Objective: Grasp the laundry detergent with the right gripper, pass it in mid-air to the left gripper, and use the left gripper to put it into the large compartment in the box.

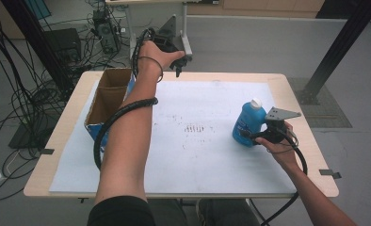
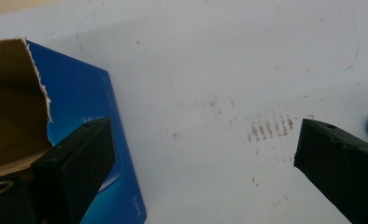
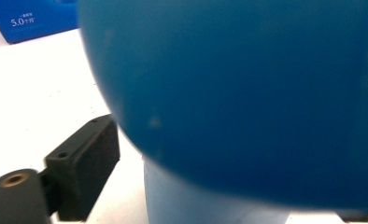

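Forearms: both come in from the bottom edge of the high view, the left one reaching far up the frame, the right one short at lower right.
Right gripper [image 1: 255, 136]: at right of centre in the high view, pointing left at the bottle's lower body, grey plate on top.
Right jaws: set around the bottle; in the right gripper view the one jaw that shows, at lower left, sits at the bottle's side with a thin gap, so no firm grip shows; the other jaw is hidden.
Blue bottle [image 1: 247, 123]: upright on the white surface [image 1: 202, 155], white cap on top, right of centre; in the right gripper view its blurred blue body covers most of the frame.
Cardboard box [image 1: 109, 96]: open-topped, blue outside, at the surface's upper left.
Left gripper [image 1: 178, 69]: raised at top centre of the high view, over the surface's far edge.
Left jaws: wide apart with nothing between them, seen in the left gripper view over the white surface, beside the box.
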The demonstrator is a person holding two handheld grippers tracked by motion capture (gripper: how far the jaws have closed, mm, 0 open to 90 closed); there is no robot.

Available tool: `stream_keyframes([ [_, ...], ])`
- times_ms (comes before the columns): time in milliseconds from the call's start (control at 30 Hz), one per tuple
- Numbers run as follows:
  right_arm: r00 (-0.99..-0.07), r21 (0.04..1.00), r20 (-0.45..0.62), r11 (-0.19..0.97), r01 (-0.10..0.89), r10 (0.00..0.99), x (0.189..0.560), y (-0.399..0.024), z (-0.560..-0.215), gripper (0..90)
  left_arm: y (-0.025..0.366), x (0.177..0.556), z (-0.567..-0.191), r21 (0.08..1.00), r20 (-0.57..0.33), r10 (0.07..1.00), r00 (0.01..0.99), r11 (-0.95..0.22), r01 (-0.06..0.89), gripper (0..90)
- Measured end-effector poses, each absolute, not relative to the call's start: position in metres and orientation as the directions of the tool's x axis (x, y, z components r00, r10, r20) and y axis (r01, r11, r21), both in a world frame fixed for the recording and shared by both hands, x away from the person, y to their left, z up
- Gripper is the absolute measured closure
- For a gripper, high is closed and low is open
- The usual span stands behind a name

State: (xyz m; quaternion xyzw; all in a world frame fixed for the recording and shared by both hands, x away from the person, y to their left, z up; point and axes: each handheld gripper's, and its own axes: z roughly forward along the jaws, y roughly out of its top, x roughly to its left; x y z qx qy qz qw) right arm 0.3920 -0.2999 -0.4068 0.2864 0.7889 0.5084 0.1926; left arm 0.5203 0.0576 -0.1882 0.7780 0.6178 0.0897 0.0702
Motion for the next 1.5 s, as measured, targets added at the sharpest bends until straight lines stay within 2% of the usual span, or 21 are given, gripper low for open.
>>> stream_keyframes([
  [333, -0.760, 0.912, -0.030, 0.330, 0.245, 0.649, 0.3927, -0.2989, -0.4077, 28.7, 0.0575, 0.5200, -0.1883, 0.219, 0.059, 0.973, 0.222, -0.229, 0.948, 5.7],
  [533, -0.765, 0.910, -0.042, 0.341, 0.236, 0.642, 0.3933, -0.2981, -0.4079, 41.0, 0.0567, 0.5193, -0.1880, 0.220, 0.065, 0.972, 0.225, -0.234, 0.947, 5.7],
  [1500, -0.769, 0.917, -0.026, 0.322, 0.236, 0.638, 0.3938, -0.2998, -0.4098, 43.1, 0.0548, 0.5183, -0.1849, 0.224, 0.073, 0.971, 0.229, -0.240, 0.945, 5.6],
])
